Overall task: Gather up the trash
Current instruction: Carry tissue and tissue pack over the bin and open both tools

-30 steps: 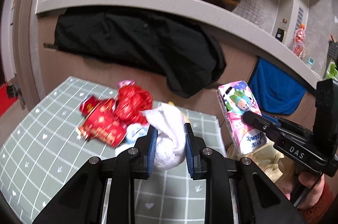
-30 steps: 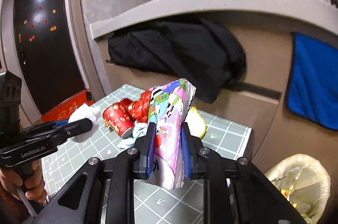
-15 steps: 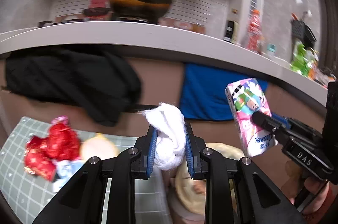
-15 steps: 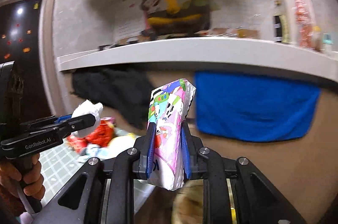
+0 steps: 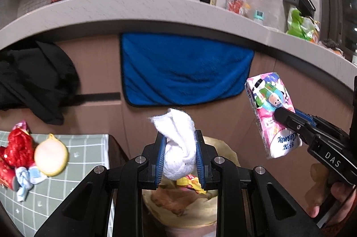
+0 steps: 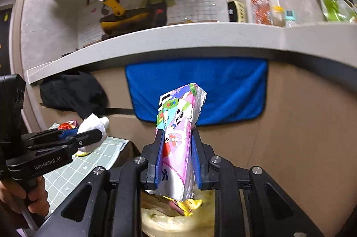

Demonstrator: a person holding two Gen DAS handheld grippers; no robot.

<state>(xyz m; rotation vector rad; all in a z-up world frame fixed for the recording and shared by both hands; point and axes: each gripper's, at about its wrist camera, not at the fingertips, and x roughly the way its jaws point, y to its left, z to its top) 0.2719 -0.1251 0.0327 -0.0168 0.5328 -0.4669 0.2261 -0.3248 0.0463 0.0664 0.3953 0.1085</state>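
My left gripper [image 5: 179, 138] is shut on a crumpled white tissue [image 5: 177, 143] and holds it above a trash bin lined with a yellowish bag [image 5: 185, 212]. My right gripper [image 6: 177, 136] is shut on a pink cartoon-printed tissue pack [image 6: 178, 132], also above the bin [image 6: 178, 221]. The pack shows in the left wrist view [image 5: 270, 114], and the tissue in the right wrist view [image 6: 92, 125]. On the green checked table [image 5: 67, 181] lie red wrappers [image 5: 15, 149], a pale round peel [image 5: 50, 155] and a blue-white scrap [image 5: 26, 179].
A blue towel [image 5: 183, 71] hangs on the brown counter front behind the bin. A black jacket [image 5: 33, 80] hangs to its left. The grey countertop [image 5: 156, 7] carries a pan, bottles and bags. The table edge lies just left of the bin.
Both grippers have swung right from over the table to above the trash bin, still holding the tissue and the tissue pack. The table's trash now lies at the left.
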